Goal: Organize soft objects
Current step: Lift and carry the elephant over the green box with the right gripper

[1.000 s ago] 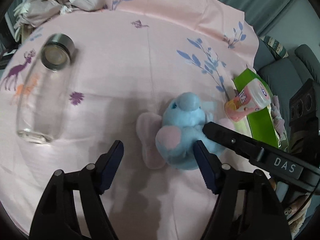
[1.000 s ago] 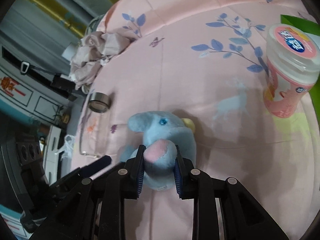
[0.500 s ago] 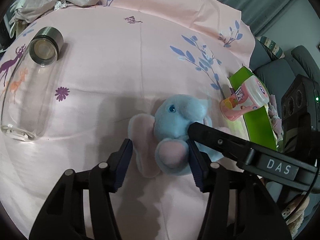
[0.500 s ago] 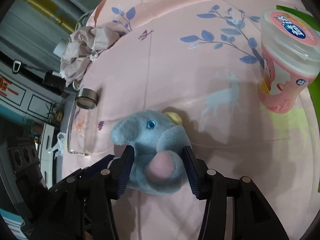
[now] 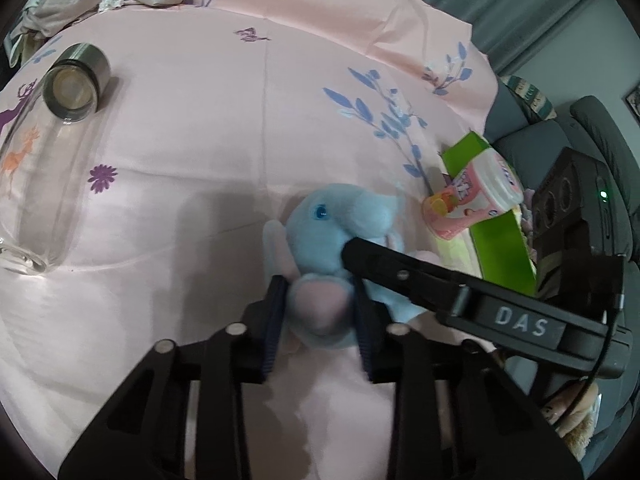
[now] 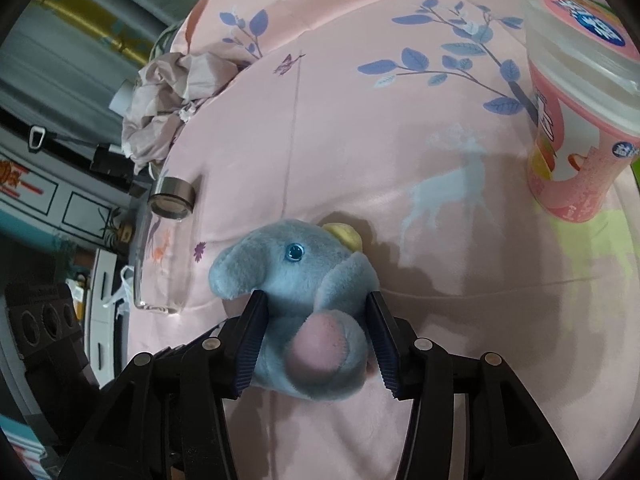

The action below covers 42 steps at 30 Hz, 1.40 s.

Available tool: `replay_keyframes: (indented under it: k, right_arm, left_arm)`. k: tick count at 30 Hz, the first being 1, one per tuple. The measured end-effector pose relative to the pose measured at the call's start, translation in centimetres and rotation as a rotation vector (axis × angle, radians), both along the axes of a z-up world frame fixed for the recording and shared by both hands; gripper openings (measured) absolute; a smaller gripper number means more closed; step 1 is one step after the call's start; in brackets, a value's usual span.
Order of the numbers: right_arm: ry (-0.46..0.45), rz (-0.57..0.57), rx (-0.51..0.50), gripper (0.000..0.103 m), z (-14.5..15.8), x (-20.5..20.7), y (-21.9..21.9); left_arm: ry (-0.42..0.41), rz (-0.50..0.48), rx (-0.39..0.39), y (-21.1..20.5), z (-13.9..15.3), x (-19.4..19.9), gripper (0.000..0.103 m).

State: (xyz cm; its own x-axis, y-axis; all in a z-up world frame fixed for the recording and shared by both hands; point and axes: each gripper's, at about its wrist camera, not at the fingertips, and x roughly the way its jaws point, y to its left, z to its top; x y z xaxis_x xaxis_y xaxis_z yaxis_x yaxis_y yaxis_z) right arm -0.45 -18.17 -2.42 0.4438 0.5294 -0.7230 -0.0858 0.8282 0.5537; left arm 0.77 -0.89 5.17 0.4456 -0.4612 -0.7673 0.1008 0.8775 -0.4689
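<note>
Pink fabric printed with blue leaf sprigs, deer and small flowers (image 5: pixel 248 128) covers the surface under both tools. Between the fingers of the left tool (image 5: pixel 318 308) sits a blue plush elephant (image 5: pixel 332 232), and the two ribbed pads press into its pink-soled foot, squeezing it. The right tool (image 6: pixel 316 340) reaches across from the right; its fingers stand on either side of the elephant's body, wider apart and touching its sides, but whether they grip it cannot be told. Ahead of the left tool and to its far left, a clear glass bottle with a metal cap (image 5: pixel 48 140) lies on its side. To its right stands a pink lidded cup (image 6: pixel 576 120), touching a green box (image 5: pixel 496 236). Crumpled beige cloth (image 6: pixel 168 96) lies at the far edge.
</note>
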Motion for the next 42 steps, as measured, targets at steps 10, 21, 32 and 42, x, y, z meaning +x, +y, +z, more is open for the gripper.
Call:
replay_keyframes:
  k: [10,21,32,42]
  right_arm:
    - [-0.106,-0.005,0.018,0.045,2.6,-1.8,-0.2]
    - [-0.465,-0.105,0.023,0.045,11.8,-8.4,-4.0]
    - [-0.632,-0.397,0.049,0.045,14.4,-12.3,-15.6]
    - [-0.481,-0.617,0.101,0.045,9.8,-9.6,-24.6]
  left_arm:
    - [-0.162,0.012,0.084,-1.5,3.5,-2.1,0.023]
    - [-0.527,-0.051,0.107,-5.5,12.4,-6.2,0.023]
    - [-0.683,-0.284,0.069,-17.0,15.8,-4.6,0.023]
    - [-0.514,-0.423,0.060,-26.4,12.1,1.3,0.024]
